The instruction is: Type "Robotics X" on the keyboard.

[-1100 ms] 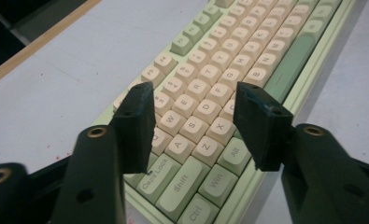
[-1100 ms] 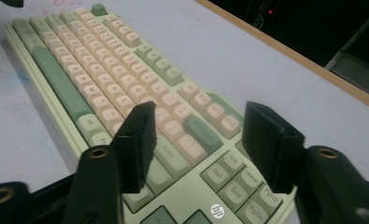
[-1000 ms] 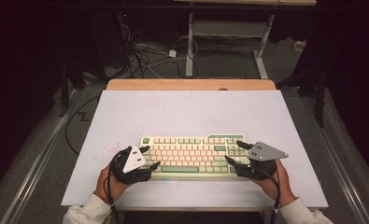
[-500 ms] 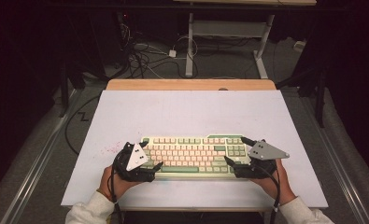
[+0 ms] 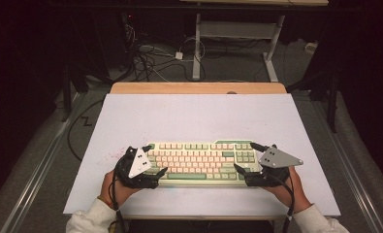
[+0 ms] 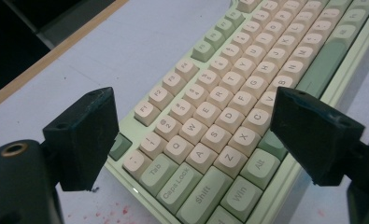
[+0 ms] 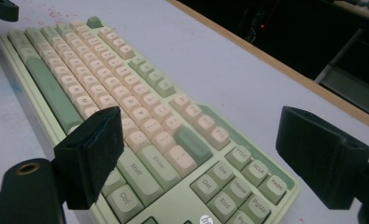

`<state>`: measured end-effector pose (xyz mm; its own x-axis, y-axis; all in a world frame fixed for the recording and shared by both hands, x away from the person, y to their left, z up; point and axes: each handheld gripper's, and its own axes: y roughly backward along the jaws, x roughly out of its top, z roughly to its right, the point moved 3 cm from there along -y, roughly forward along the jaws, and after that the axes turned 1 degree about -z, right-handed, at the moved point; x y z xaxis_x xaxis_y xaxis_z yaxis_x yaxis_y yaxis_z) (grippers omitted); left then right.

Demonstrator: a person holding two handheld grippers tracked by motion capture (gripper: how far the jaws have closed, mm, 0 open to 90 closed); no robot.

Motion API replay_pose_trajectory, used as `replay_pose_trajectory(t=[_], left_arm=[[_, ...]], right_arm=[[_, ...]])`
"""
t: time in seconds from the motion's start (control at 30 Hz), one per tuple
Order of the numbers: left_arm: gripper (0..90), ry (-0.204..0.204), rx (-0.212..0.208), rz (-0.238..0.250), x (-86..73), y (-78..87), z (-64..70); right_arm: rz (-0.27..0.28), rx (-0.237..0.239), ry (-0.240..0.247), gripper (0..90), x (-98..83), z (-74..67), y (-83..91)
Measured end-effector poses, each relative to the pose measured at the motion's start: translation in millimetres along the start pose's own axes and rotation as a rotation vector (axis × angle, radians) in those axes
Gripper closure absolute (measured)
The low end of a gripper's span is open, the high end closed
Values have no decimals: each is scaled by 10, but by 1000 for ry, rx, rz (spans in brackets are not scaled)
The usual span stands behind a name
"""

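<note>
Two grippers bracket the keyboard (image 5: 201, 161), which lies flat near the table's (image 5: 199, 116) front edge. Left gripper (image 5: 152, 160): jaws spread wide astride the keyboard's left end, nothing pinched. Right gripper (image 5: 247, 158): jaws equally wide over the right end, by the navigation keys, pads clear of the case. Judged step: lining up a two-handed grasp. Next move calls for both jaws closing evenly on the end edges before any lift. Versus the earlier frame: both sets of jaws have just been opening; hands unmoved.
</note>
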<state>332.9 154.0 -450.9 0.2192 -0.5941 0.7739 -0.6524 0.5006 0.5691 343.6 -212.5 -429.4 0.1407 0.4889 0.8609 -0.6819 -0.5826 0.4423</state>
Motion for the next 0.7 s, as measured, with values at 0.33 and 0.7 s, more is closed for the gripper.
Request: replay_pose_trajectory(t=[0.33,0.7], left_arm=[[146,-2,29,0,-61,85,-25],[146,0,71,10,-168,192,-68]], right_arm=[[1,-32,0,160,-44,57,125],[6,-73,-18,160,-147,151,286]])
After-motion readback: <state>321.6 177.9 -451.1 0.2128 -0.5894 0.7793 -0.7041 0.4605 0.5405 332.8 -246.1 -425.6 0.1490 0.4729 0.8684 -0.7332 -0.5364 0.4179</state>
